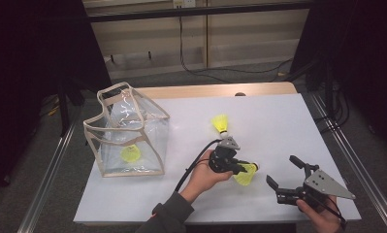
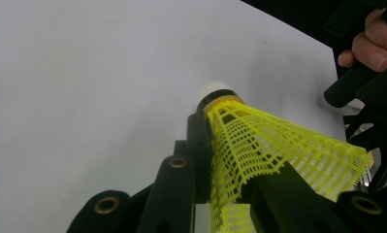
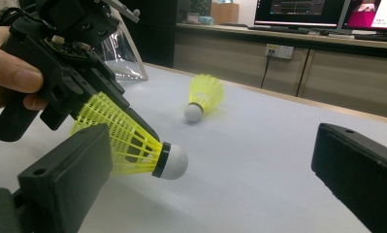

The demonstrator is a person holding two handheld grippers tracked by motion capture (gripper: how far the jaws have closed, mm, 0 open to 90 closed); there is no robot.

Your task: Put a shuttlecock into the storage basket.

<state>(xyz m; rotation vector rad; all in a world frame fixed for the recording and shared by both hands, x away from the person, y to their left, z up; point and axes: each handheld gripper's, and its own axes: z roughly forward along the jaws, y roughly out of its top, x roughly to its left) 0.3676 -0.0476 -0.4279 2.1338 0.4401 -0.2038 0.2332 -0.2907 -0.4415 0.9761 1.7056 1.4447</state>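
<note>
Three yellow shuttlecocks (image 1: 247, 174); one clear bag (image 1: 125, 131); two grippers (image 1: 239, 168)

Grey floor (image 1: 259, 77), wooden cabinets (image 1: 249, 34)

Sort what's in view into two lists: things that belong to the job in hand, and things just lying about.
Part of the job:
- held shuttlecock, clamped in the left gripper
- shuttlecock lying on the table
- clear bag with a shuttlecock inside
- right gripper, open, likely waiting

Lying about:
- cables on the floor
- monitors on the counter
</note>
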